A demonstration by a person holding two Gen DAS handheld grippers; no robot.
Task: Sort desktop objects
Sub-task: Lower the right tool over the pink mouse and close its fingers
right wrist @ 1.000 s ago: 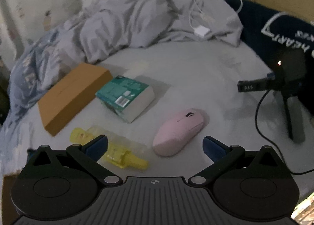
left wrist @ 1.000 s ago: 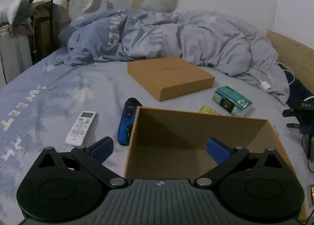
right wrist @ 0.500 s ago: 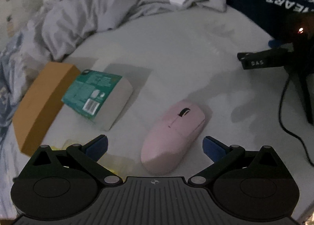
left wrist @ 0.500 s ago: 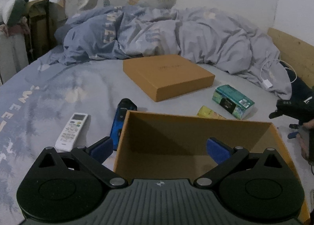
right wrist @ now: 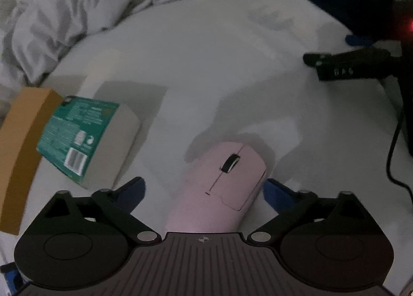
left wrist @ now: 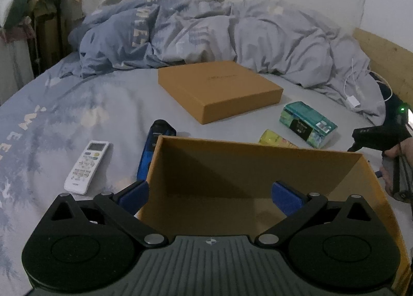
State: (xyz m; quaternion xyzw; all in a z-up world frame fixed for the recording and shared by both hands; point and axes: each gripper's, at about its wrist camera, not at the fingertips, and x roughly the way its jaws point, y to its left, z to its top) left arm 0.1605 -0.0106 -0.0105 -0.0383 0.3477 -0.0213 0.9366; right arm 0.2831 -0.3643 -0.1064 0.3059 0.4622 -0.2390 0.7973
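Closing on the mouse [right wrist: 219, 187] is the step in hand, as I judge it: the right gripper [right wrist: 204, 190] has its jaws apart and astride the pink shell, which lies between them and leans toward the right finger at about 3 o'clock. To do it well, centre the jaws on the widest part of the body, keep low to the sheet, and squeeze gently, since the rounded plastic could squirt out forward toward 12 o'clock.

The mouse rests on the bed [right wrist: 206, 50], its wheel pointing to roughly 1 o'clock; a green box [right wrist: 77, 135] sits near at 10 o'clock.

The left gripper [left wrist: 210, 194] is also spread wide, holding nothing, one finger outside and one over the open brown box [left wrist: 258, 156], the likely drop place. Beside that box at 9 o'clock lie a blue device [left wrist: 152, 146] and a remote [left wrist: 86, 164].
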